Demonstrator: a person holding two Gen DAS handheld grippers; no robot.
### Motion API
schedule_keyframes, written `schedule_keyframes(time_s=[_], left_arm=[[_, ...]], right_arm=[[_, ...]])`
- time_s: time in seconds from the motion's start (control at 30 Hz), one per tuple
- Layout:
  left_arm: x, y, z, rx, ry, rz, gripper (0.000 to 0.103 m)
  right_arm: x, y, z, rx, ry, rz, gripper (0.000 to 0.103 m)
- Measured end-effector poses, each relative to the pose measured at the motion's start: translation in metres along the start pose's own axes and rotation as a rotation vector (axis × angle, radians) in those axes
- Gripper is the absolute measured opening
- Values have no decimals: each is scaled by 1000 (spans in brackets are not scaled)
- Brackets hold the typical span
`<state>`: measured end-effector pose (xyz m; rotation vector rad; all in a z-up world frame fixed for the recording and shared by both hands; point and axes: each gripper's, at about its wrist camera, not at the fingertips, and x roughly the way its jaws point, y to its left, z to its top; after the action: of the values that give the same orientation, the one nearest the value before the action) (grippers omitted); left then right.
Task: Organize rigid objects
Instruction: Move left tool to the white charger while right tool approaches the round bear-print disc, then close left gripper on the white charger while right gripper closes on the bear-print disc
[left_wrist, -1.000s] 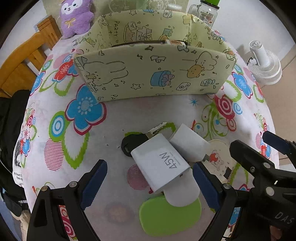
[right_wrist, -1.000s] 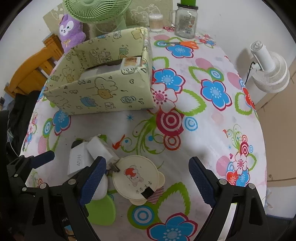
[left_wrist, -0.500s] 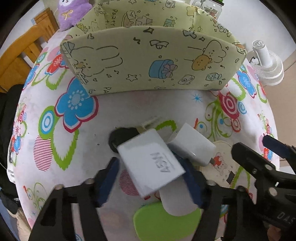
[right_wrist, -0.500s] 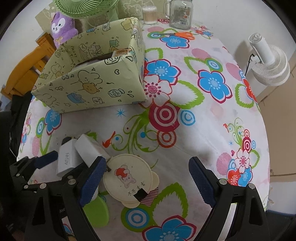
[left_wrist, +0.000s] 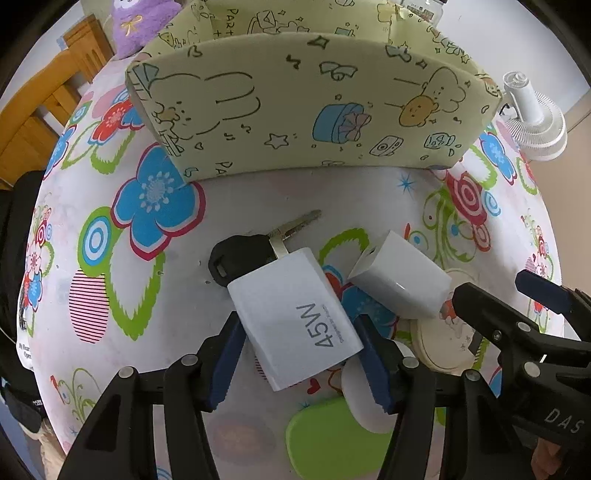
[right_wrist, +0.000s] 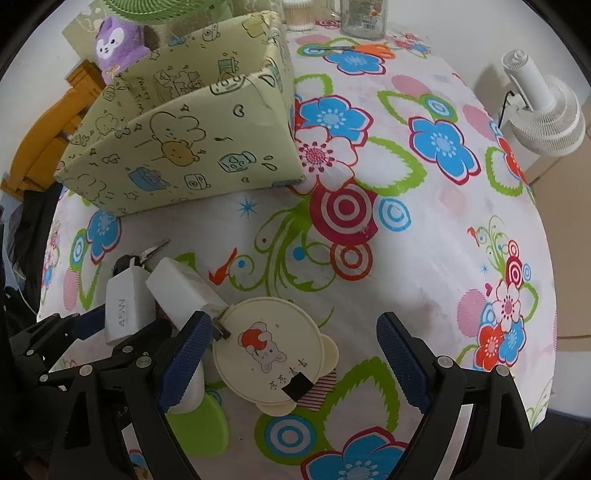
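On the flower-printed cloth bench (left_wrist: 155, 206), the left claw (left_wrist: 295, 363) is closing its ribbed blue pads on one of two smooth white plastic charger blocks (left_wrist: 295, 317), while the right claw (right_wrist: 295, 363) gapes above one round cream mirror (right_wrist: 269, 347).

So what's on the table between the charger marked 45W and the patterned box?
A key with a black head; beyond it bare tablecloth, in the left wrist view.
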<state>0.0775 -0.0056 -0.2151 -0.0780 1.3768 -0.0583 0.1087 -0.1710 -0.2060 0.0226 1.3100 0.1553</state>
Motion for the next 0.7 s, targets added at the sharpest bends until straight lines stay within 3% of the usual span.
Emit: schedule_keyframes(time_s=[0.23, 0.7], left_arm=[[4, -4, -6, 76, -37, 54, 61], [-5, 7, -30, 140, -53, 46, 57]], right_arm=[[6, -4, -4, 10, 7, -20, 93], [14, 1, -22, 48, 29, -15, 93]])
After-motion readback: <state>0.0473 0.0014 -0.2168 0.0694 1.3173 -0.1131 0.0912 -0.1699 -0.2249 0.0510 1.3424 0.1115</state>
